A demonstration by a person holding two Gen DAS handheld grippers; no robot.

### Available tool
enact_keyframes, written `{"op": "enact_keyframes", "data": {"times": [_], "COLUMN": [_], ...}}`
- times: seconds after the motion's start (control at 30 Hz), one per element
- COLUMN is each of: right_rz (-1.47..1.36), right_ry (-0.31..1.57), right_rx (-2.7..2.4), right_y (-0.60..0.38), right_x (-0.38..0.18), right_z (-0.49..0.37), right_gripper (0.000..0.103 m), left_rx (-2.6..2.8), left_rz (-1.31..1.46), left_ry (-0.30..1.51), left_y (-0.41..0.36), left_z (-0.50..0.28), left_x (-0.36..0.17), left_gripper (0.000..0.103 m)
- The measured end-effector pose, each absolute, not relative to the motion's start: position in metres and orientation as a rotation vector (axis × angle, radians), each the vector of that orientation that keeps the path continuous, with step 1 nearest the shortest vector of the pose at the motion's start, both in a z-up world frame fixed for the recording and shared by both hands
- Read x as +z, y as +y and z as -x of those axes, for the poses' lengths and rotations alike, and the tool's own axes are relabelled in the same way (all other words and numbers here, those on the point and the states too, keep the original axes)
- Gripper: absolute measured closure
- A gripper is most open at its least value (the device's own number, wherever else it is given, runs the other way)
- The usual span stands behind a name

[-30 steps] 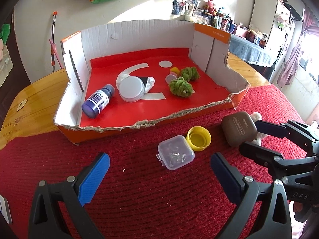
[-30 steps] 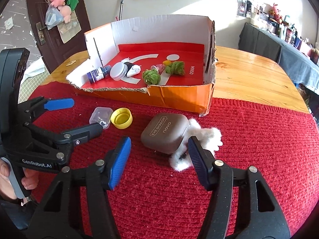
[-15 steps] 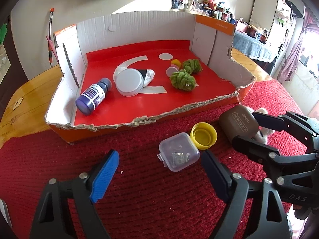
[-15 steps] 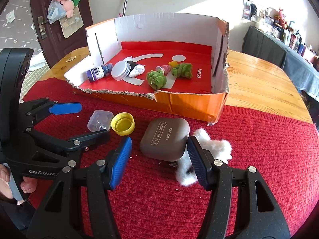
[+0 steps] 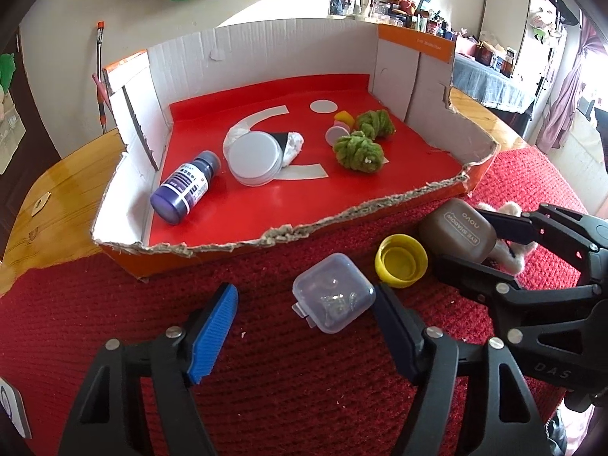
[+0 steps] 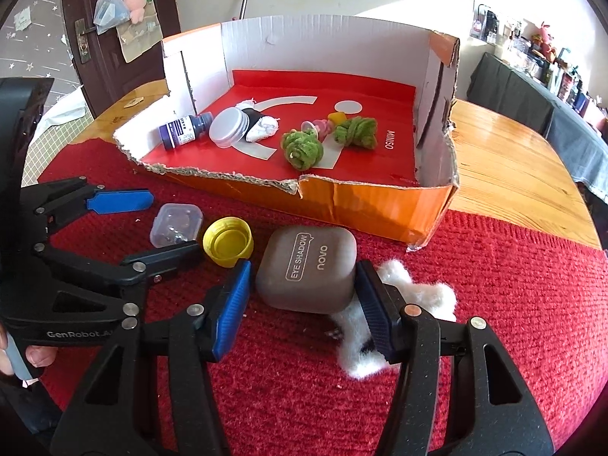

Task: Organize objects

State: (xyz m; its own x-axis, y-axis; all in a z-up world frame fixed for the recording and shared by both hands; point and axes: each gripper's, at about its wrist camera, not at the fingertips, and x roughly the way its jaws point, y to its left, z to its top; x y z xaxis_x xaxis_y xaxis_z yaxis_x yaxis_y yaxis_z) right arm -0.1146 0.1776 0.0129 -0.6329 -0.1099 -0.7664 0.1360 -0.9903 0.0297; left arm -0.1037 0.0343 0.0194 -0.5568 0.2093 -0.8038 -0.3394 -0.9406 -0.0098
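A rough knitted red cloth (image 6: 513, 296) covers the glossy wooden table (image 6: 505, 159), bearing a torn cardboard box (image 6: 364, 205), a clear plastic case (image 5: 332, 298) and a matt brown eyeshadow case (image 6: 307, 271).

At lower centre of the frame we see our right hand-held gripper (image 6: 302, 304) spread wide around the brown eye shadow case (image 6: 307, 271), pads near its sides. White fluff (image 6: 418, 296) lies just right of it. At left, our left hand-held gripper (image 6: 161, 224) brackets a clear plastic box (image 6: 175, 224), open, beside a yellow cap (image 6: 228, 242). The torn cardboard box (image 6: 361, 205) fills the upper centre.
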Motion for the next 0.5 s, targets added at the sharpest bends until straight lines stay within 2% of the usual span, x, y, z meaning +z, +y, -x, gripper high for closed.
{"op": "enact_keyframes", "data": {"times": [0.13, 0.3, 0.5], "right_rz": [-1.279, -1.275, -1.263], "right_ry": [0.065, 0.089, 0.072], "right_rx": [-2.724, -2.731, -2.723], "right_y": [0.1758, 0.1723, 0.1693], "right_x": [0.0101, 0.0111, 0.0152], "right_z": [0.1183, 0.1156, 0.1103], "right_gripper": [0.052, 0.053, 0.053], "left_rx": [2.52, 2.511, 2.504], "left_rz": [1.266, 1.252, 1.25], "left_ry": [0.206, 0.199, 0.175], "left_y": [0.034, 0.0345, 0.0293], "left_z": [0.104, 0.1024, 0.0991], "left_x": [0.0196, 0.0216, 0.0231], "left_gripper": [0.032, 0.058, 0.059]}}
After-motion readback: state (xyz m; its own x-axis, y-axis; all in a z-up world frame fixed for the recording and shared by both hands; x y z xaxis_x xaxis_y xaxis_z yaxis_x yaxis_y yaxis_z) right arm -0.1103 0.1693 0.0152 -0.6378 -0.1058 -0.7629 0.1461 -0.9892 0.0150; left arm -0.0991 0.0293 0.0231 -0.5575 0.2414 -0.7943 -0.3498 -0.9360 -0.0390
